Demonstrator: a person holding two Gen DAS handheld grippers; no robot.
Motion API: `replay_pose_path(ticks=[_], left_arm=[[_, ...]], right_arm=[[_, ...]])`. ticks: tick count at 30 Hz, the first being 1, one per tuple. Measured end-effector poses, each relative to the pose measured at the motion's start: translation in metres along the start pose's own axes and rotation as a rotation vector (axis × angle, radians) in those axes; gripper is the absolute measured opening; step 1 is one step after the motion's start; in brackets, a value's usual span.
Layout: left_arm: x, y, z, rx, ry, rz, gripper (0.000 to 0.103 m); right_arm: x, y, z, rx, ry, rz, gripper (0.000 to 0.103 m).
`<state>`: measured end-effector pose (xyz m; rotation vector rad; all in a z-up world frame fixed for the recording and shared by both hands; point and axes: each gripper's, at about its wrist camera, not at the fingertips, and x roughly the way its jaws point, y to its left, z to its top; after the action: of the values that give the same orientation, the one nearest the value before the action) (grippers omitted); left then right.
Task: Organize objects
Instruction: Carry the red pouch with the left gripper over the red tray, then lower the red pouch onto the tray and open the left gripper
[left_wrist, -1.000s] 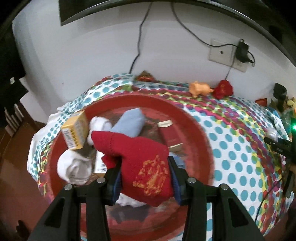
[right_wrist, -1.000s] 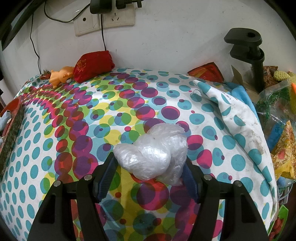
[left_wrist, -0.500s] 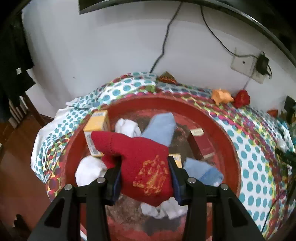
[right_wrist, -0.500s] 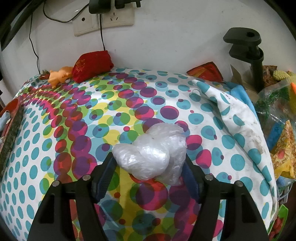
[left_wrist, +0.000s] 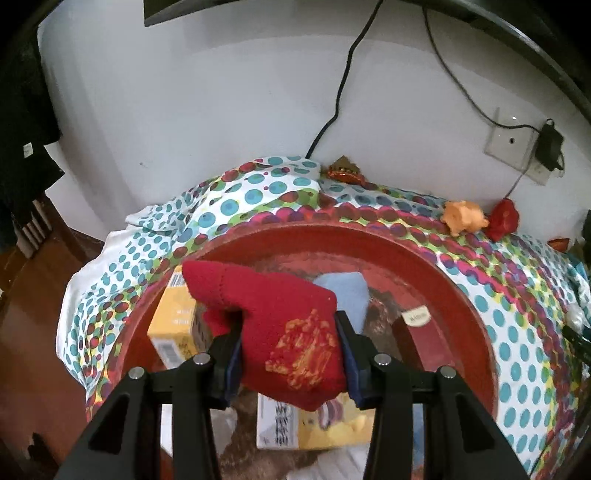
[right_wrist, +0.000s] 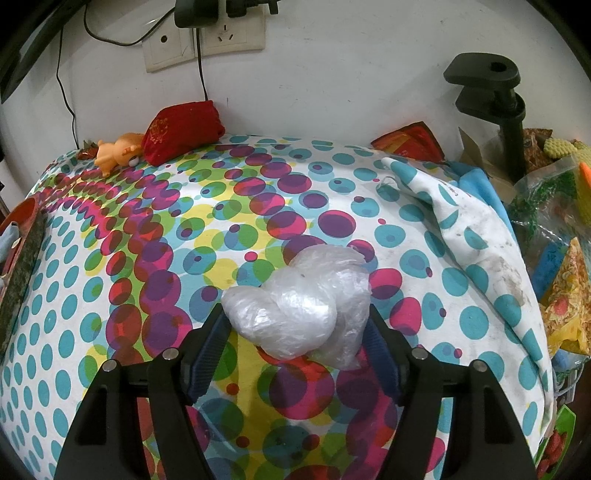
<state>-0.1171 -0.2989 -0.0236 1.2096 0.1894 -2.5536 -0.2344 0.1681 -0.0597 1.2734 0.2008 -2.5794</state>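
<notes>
1. A red sock (left_wrist: 291, 339) with a yellow-gold print is clamped between the fingers (left_wrist: 232, 350) of the left gripper (left_wrist: 290, 356); its toe end is seen sticking up and to the left, above the pads.
2. The sock is held over a large round red tray (left_wrist: 458, 295), which stands on the desk near the left edge.
3. Inside the tray, a yellow box (left_wrist: 173, 325) is seen leaning at the left, a light blue sock (left_wrist: 347, 291) behind the held sock, a dark red box (left_wrist: 428, 339) at the right, and a white-and-yellow box (left_wrist: 314, 428) lying flat below the fingers.
4. The fingers (right_wrist: 380, 347) of the right gripper (right_wrist: 295, 345) have just been opening. A crumpled clear plastic bag (right_wrist: 299, 310) is still set between them, resting on the desk; the pads are seen at its sides, but whether they press on it cannot be told.
5. The desk is covered by a polka-dot cloth (right_wrist: 155, 258), folded back at the right edge.
6. At the far edge by the wall, an orange toy (right_wrist: 116, 151) and a red pouch (right_wrist: 183, 131) are seen touching each other.
7. A black clamp (right_wrist: 487, 103) is fixed at the far right corner, with bagged items beside it.
</notes>
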Motion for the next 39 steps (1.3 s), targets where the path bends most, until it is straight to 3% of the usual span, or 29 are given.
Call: replay_pose_path(ticks=[8,13,18,26,28,35,39], left_arm=[[0.025,0.013,0.008,-0.029,0.028,0.024,0.045],[0.029,0.009,0.005,0.016,0.029,0.072,0.048],[0.026,0.006,0.003,0.035,0.018,0.069,0.053],[0.014,0.001,-0.001,0.082,-0.004,0.107,0.059],[0.005,0.001,-0.003,0.077,-0.024,0.121,0.069],[-0.020,-0.003,-0.009,0.101,-0.063,0.138,0.071],[-0.029,-0.006,-0.015,0.097,-0.069,0.123,0.071]], right_arm=[[0.000,0.001,0.000,0.005,0.000,-0.005,0.069],[0.000,0.002,-0.001,0.021,-0.001,-0.017,0.069],[-0.001,0.001,-0.001,0.022,0.000,-0.018,0.070],[-0.001,0.002,0.000,0.043,0.002,-0.033,0.072],[-0.001,0.002,0.000,0.043,0.002,-0.032,0.072],[-0.001,0.004,-0.001,0.049,0.001,-0.037,0.072],[-0.002,0.006,-0.002,0.033,-0.007,-0.026,0.057]])
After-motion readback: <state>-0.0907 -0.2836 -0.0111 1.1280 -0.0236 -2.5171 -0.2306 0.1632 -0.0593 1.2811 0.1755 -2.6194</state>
